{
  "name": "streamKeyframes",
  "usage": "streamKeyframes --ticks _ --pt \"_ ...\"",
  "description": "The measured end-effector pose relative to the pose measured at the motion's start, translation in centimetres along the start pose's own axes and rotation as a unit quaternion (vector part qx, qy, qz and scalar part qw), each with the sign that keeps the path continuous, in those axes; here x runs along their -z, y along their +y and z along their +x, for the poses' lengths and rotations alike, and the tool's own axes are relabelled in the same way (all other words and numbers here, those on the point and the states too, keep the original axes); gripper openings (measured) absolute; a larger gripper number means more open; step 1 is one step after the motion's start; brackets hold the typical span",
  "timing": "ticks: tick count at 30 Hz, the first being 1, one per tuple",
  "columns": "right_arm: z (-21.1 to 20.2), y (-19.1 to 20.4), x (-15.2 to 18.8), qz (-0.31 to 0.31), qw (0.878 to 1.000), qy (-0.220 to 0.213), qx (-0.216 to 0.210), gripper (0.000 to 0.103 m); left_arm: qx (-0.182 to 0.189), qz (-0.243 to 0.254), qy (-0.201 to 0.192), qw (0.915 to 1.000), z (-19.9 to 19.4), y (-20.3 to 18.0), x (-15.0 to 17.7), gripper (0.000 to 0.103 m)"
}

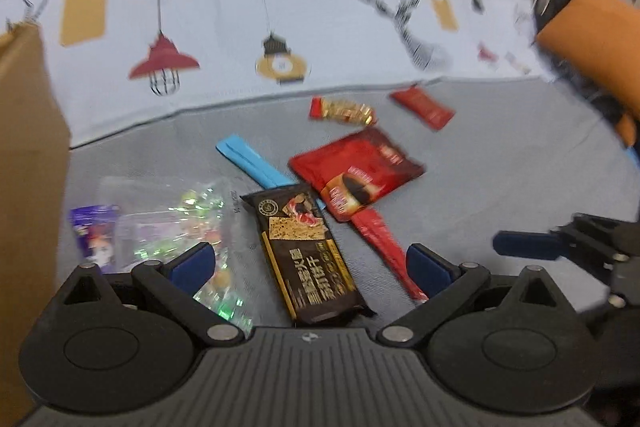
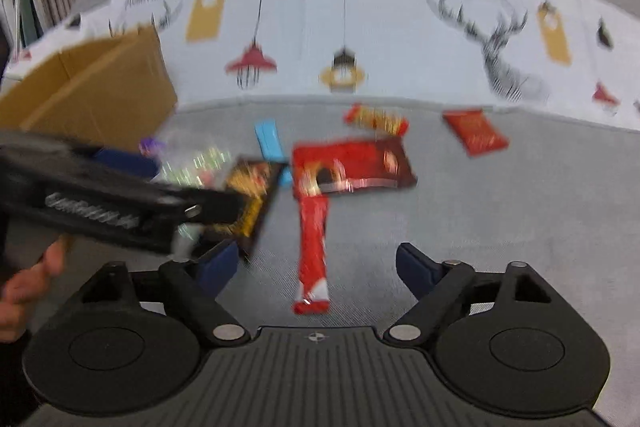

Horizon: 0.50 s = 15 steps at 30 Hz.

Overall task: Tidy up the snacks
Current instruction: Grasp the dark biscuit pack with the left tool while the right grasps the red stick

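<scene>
Snacks lie scattered on a grey cushion. My left gripper (image 1: 310,263) is open and empty, above a black biscuit pack (image 1: 308,251), with a shiny clear bag (image 1: 180,219) under its left finger. My right gripper (image 2: 316,267) is open and empty, above a long red stick pack (image 2: 313,251). Beyond lie a red coffee pouch (image 2: 352,167), a blue stick (image 2: 269,139), a red-gold candy (image 2: 376,119) and a small red sachet (image 2: 474,131). The left gripper's body (image 2: 100,203) crosses the right wrist view at left, over the black pack (image 2: 252,203).
A cardboard box (image 1: 28,155) stands at the left, also in the right wrist view (image 2: 104,87). A printed white cloth (image 1: 280,7) with lamps and a deer covers the backrest behind the snacks. An orange sleeve (image 1: 592,47) is at the far right.
</scene>
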State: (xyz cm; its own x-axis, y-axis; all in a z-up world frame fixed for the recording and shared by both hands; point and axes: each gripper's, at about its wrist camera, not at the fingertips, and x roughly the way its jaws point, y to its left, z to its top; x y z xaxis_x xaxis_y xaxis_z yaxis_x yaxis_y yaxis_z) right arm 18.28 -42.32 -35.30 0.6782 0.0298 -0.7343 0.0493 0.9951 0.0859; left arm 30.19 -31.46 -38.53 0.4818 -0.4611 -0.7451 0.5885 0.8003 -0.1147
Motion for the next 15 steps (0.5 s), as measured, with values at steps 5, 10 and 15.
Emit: streamKeyframes --ticks 5,10,15 --pt "2.2 0.5 0.4 -0.021 0.999 0.042 0.011 0.05 -0.037 0.073 -0.007 0.9966 2.9 -1.2 0.9 0.058" --pt "2.5 0.9 0.6 -0.021 0.999 0.031 0.019 0.031 -0.01 0.033 0.021 0.9992 1.2 0.3 1.7 0.043" --pt "0.8 2.0 1.4 -0.021 0.999 0.034 0.03 0.017 0.005 0.003 0.05 0.9987 -3.1 0.8 4.6 0.043"
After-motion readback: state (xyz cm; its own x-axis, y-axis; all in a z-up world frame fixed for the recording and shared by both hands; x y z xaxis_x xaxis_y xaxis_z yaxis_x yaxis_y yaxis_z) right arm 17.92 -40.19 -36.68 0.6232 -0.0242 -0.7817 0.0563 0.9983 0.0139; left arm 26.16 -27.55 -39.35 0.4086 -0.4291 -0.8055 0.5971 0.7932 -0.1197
